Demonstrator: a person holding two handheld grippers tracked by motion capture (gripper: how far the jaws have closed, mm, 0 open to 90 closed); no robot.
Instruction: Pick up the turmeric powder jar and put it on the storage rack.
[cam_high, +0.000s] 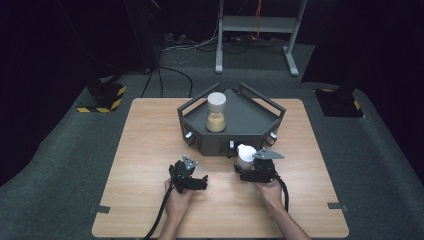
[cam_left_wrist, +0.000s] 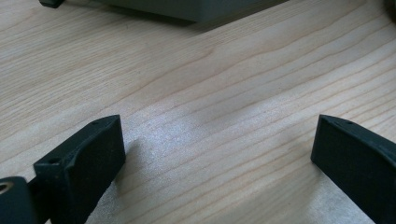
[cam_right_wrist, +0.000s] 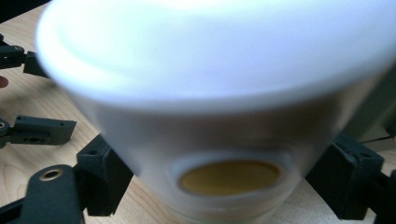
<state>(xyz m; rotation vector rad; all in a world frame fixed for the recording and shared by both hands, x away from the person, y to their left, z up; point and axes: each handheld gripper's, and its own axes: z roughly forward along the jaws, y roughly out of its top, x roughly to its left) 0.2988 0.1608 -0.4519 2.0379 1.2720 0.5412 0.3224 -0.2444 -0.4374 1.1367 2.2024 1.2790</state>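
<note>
So I've got a gripper in each hand over the wooden table (cam_high: 150, 150). My left gripper (cam_high: 192, 181) sits low and a bit left of centre in the high view, and its own view has both black jaws spread wide with nothing but bare wood grain between them, plus the lower edge of the dark grey tray (cam_left_wrist: 196, 9) along the top of the frame. My right gripper (cam_high: 248, 170) is just right of centre in the high view, right in front of the tray's (cam_high: 250, 120) front wall, and it's clamped on a small white container (cam_high: 245, 155). In the right gripper view that white container (cam_right_wrist: 210, 93) takes up most of the frame, blurry from being so close, with a jaw pressed against each side of it and a yellowish-tan oval showing near the bottom centre. My left gripper (cam_right_wrist: 35, 128) peeks in at the left edge of that view too. Inside the tray, left of its middle, stands a clear jar (cam_high: 216, 114) with a white cap and tan powder in the lower half. It's upright and well apart from both grippers.
</note>
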